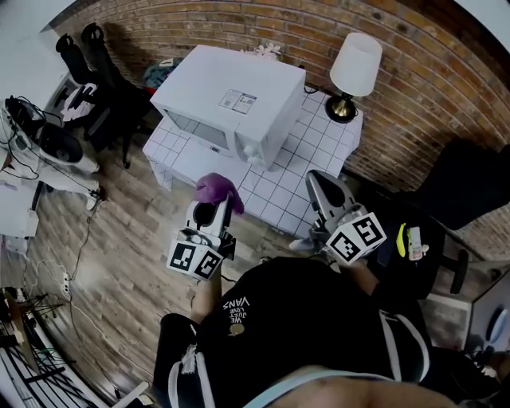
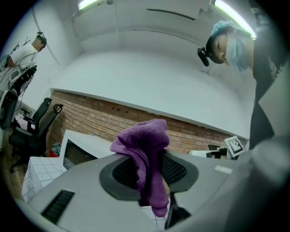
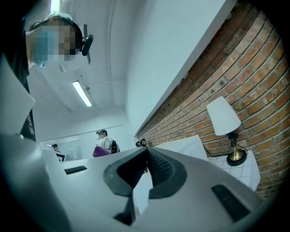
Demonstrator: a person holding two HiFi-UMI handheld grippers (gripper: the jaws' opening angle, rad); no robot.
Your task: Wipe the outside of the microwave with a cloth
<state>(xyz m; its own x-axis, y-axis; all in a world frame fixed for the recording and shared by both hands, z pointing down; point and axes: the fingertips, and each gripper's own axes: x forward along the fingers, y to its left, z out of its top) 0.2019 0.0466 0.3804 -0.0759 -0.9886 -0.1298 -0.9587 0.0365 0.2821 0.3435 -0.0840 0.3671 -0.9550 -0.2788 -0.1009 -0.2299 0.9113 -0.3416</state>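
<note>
Microwave (image 1: 231, 100) on tiled table (image 1: 315, 143), brick wall (image 1: 239, 24); L hand-held gripper (image 1: 211, 213) clamps cloth (image 1: 215, 189), R hand-held gripper (image 1: 322, 186) closed, empty.

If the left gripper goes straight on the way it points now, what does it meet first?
Probably the front of the microwave, touched first by the cloth that the left gripper holds; depth is unclear.

Microwave (image 1: 203, 84) label (image 1: 237, 100) print too small to read.
</note>
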